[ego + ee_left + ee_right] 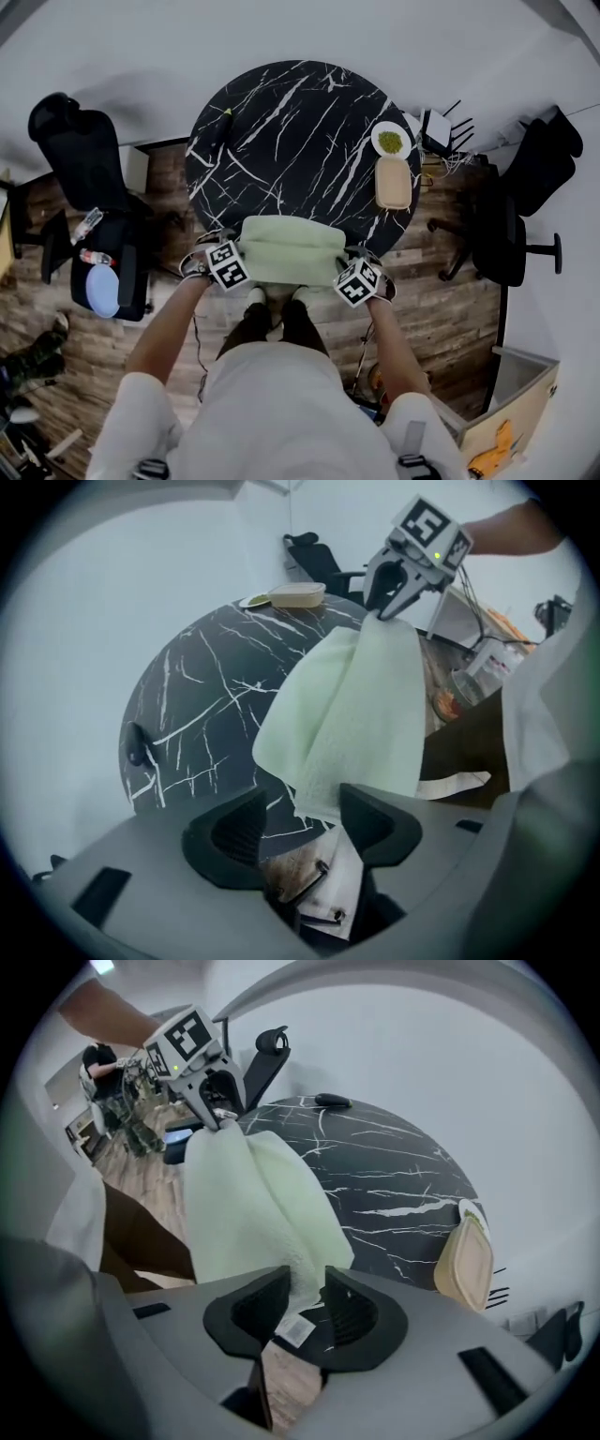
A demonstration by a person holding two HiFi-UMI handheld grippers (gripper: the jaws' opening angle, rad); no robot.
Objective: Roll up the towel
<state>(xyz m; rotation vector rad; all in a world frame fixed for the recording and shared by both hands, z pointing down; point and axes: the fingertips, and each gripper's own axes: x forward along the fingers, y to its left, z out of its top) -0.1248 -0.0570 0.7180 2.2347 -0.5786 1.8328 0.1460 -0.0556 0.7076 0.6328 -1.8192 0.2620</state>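
Your left gripper (302,810) is spread wide, and your right gripper (306,1286) is slack around a corner of the towel (291,248). Draped over the table's (281,131) near edge and unheld, the towel may slide off.

No words, brands or numbers could be read. A small white tag (296,1329) on the towel (246,1213) was too blurred to make out.
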